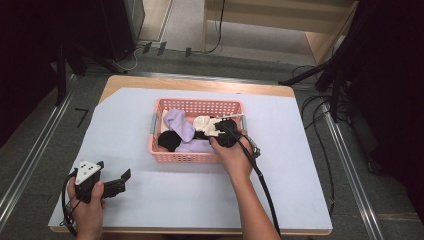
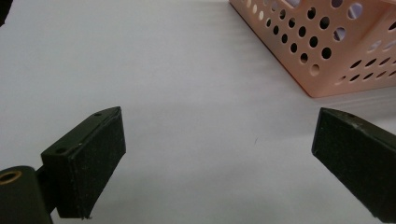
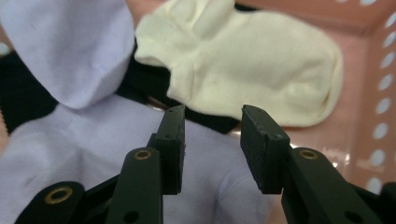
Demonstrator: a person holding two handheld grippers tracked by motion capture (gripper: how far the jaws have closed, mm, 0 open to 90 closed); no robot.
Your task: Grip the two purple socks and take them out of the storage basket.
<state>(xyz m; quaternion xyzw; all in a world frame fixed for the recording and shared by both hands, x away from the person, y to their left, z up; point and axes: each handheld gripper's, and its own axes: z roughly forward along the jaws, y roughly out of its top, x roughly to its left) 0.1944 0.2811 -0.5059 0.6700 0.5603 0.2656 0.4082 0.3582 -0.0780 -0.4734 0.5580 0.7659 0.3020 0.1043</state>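
A pink perforated basket (image 1: 197, 103) stands at the middle of the table. Inside lie lavender socks (image 1: 180, 124), a black sock (image 1: 169, 140) and a cream sock (image 1: 201, 121). My right gripper (image 1: 216, 134) reaches into the basket's right half. In the right gripper view it (image 3: 212, 114) is open with a narrow gap and nothing between its jaws. It hovers just above a lavender sock (image 3: 84, 51), with the cream sock (image 3: 252, 60) beyond. My left gripper (image 1: 123, 182) rests at the table's near left, wide open (image 2: 219, 126) and empty, facing the basket's corner (image 2: 327, 56).
A pale mat (image 1: 150, 210) covers the wooden table (image 1: 200, 85). Broad bare mat lies left, right and in front of the basket. The right gripper's cable (image 1: 262, 185) trails along the forearm. Dark stand legs (image 1: 305, 75) and cables (image 1: 320, 125) sit on the floor beyond the edges.
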